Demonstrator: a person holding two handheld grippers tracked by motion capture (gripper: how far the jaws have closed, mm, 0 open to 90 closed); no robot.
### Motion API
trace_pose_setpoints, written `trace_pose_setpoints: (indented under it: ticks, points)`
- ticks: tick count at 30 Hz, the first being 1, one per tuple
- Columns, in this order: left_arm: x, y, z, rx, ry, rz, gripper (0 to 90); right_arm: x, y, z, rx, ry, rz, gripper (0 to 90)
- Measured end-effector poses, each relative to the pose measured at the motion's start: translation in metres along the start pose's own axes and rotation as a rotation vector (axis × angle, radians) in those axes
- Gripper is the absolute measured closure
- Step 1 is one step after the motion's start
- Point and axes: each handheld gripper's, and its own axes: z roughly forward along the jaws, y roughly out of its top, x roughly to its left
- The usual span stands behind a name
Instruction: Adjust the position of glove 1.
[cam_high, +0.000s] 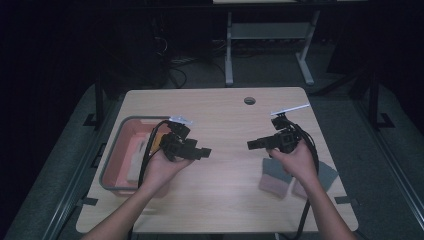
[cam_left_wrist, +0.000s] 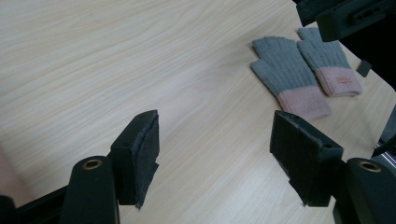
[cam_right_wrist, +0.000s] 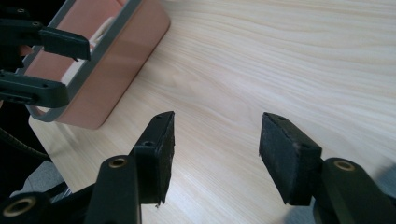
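Two grey knit gloves with pink cuffs (cam_left_wrist: 289, 77) (cam_left_wrist: 329, 63) lie side by side near the table's right edge; in the high view they sit partly under the person's right hand (cam_high: 276, 177). A pink bin with a grey rim (cam_high: 116, 145) (cam_right_wrist: 116, 56) stands at the table's left. My left gripper (cam_high: 204, 151) (cam_left_wrist: 215, 135) hovers over the table just right of the bin, open and empty, and it points toward the gloves. My right gripper (cam_high: 252, 145) (cam_right_wrist: 217, 135) is open and empty too, held above the gloves and pointing left toward the bin.
Pale objects (cam_high: 137, 150) lie inside the bin. The light wooden table (cam_high: 225, 120) has a round cable hole (cam_high: 249, 100) near its far edge. A white desk frame (cam_high: 270, 30) stands on the dark floor behind the table.
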Motion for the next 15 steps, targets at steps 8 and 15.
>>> trace_pose_setpoints:
  ticks: [8, 15]
  points:
    - [-0.010, 0.002, 0.008, -0.023, -0.014, 0.011, 29.7, -0.017, -0.014, -0.012, -0.011, -0.021, 0.016, 43.4]
    - [-0.018, 0.003, 0.018, -0.010, -0.044, 0.030, 28.5, -0.031, -0.026, -0.024, -0.015, -0.053, 0.045, 42.0]
